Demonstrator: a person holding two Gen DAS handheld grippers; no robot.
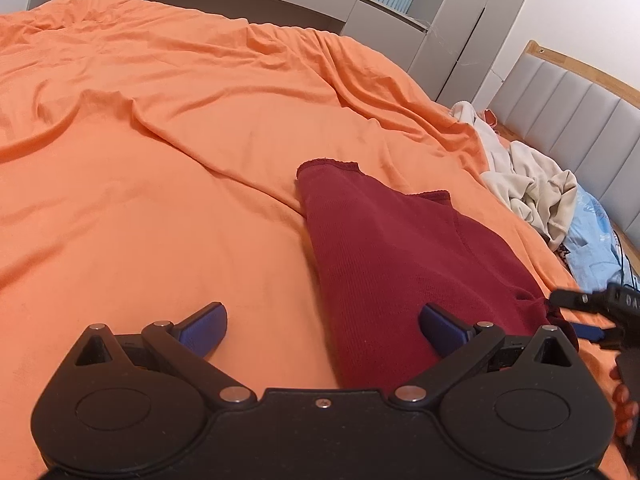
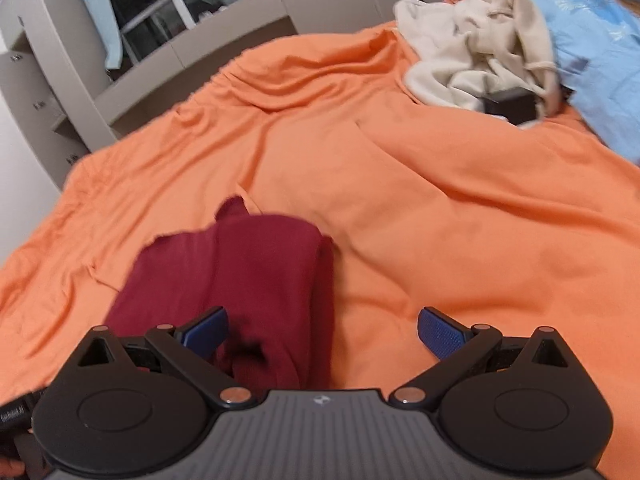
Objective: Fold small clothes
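A dark red knit garment lies folded on the orange bedsheet. My left gripper is open and empty, low over the garment's near left edge. In the right wrist view the same garment lies below and left of my right gripper, which is open and empty over its near right edge. The right gripper also shows at the right edge of the left wrist view.
A pile of cream clothes and a light blue cloth lie at the far side of the bed, with a dark object under them. A padded headboard and grey cabinets stand beyond the bed.
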